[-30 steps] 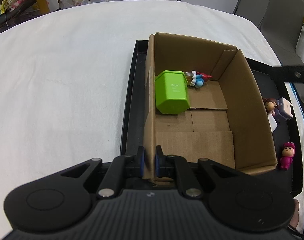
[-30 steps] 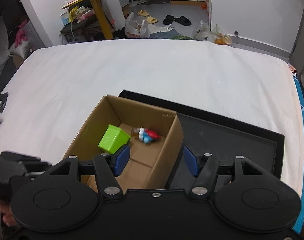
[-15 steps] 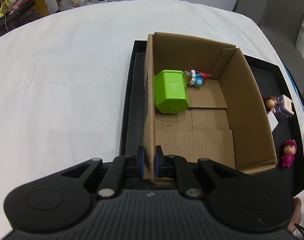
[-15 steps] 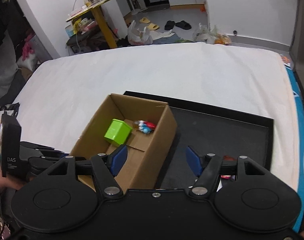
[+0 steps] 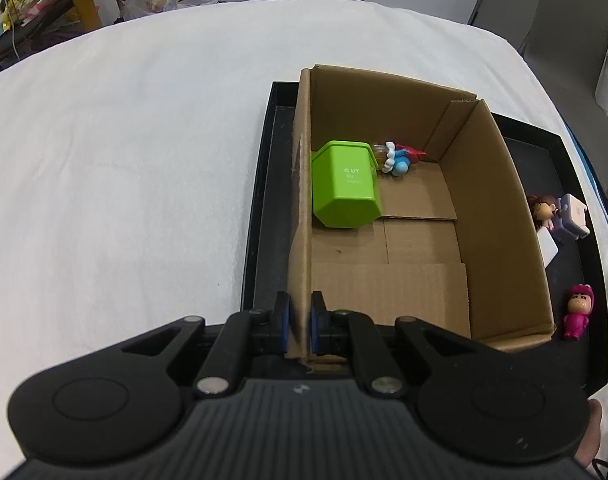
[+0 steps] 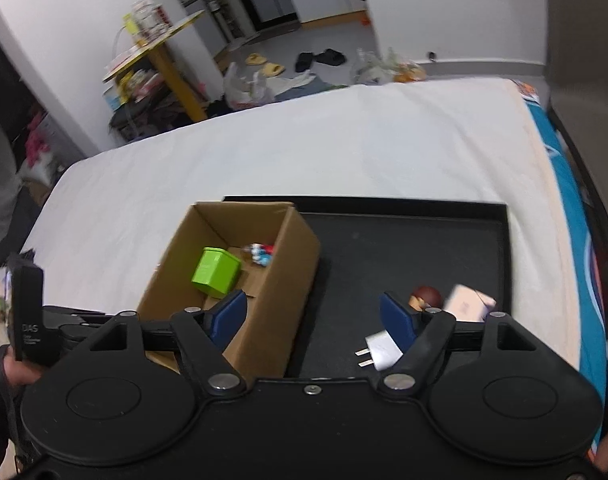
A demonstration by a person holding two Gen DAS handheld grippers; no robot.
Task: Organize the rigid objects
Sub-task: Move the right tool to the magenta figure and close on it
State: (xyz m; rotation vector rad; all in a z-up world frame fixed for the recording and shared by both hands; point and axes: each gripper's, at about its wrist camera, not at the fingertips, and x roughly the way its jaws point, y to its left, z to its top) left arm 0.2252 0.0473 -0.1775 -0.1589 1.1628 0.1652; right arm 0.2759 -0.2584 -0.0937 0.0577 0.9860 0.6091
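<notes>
In the left wrist view, the left gripper (image 5: 300,326) is clamped on the near left wall of the cardboard box (image 5: 499,216), its blue pads pressed to either side of the cardboard. The box stands on a black tray (image 5: 260,200) that rests on a white cloth (image 5: 124,152). Inside the box, a green container (image 5: 345,184) lies against the left wall, and a small red, white and blue toy (image 5: 399,158) sits just beside it toward the far corner. On the tray to the right of the box are a brown-haired doll (image 5: 541,212), a pale lilac block (image 5: 573,216) touching it, part of a white charger (image 5: 547,248) at the box wall, and a pink figurine (image 5: 579,312) nearer the camera. In the right wrist view, the right gripper (image 6: 313,318) hangs wide and empty above the tray (image 6: 403,240), one pad over the box (image 6: 288,284), the other near the white charger (image 6: 377,350). The brown-haired doll (image 6: 425,296) and the lilac block (image 6: 469,302) lie just beyond that pad. The green container (image 6: 216,272) and the small toy (image 6: 260,254) show inside the box. The left gripper's body (image 6: 28,312) appears at the left edge.
</notes>
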